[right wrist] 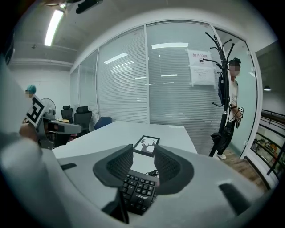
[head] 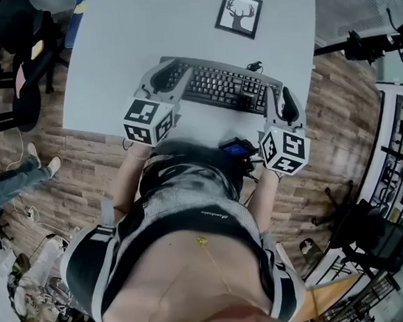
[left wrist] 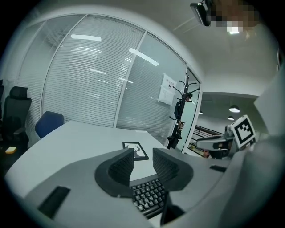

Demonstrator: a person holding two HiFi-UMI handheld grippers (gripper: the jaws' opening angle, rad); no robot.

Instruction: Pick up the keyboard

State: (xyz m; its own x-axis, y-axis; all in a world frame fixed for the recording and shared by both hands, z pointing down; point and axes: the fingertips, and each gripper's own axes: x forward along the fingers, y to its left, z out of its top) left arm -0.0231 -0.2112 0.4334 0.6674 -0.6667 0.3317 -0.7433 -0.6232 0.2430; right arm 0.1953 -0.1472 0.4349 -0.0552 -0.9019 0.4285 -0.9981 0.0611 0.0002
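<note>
Nearest in the head view, the two marker cubes, left cube [head: 148,121] and right cube [head: 285,150], hang over the near edge of the tabletop [head: 110,53]. Just beyond them the keyboard [head: 223,85] lies flat on the tabletop, slanted, with its right end nearer than its left. The left claw [head: 169,74] is at the keyboard's left end and the right claw [head: 280,96] is at its right end.

The left gripper view shows what the overhead can't: that claw's jaws stand apart, a clear gap between the ribbed pads, keys showing low in that gap. Nothing is clamped. The right gripper view is much the same: jaws parted, the keyboard's end down between them. Here a bunched cable [right wrist: 153,173] shows just past the keys. Whether any pad touches the keyboard's case, neither view settles.

Farther on, a framed deer picture [head: 238,13] lies flat, well apart from the keyboard. Only the right gripper view takes in the coat stand [right wrist: 219,80] by the glass wall [right wrist: 169,80], with a person [right wrist: 231,102] beside it.
</note>
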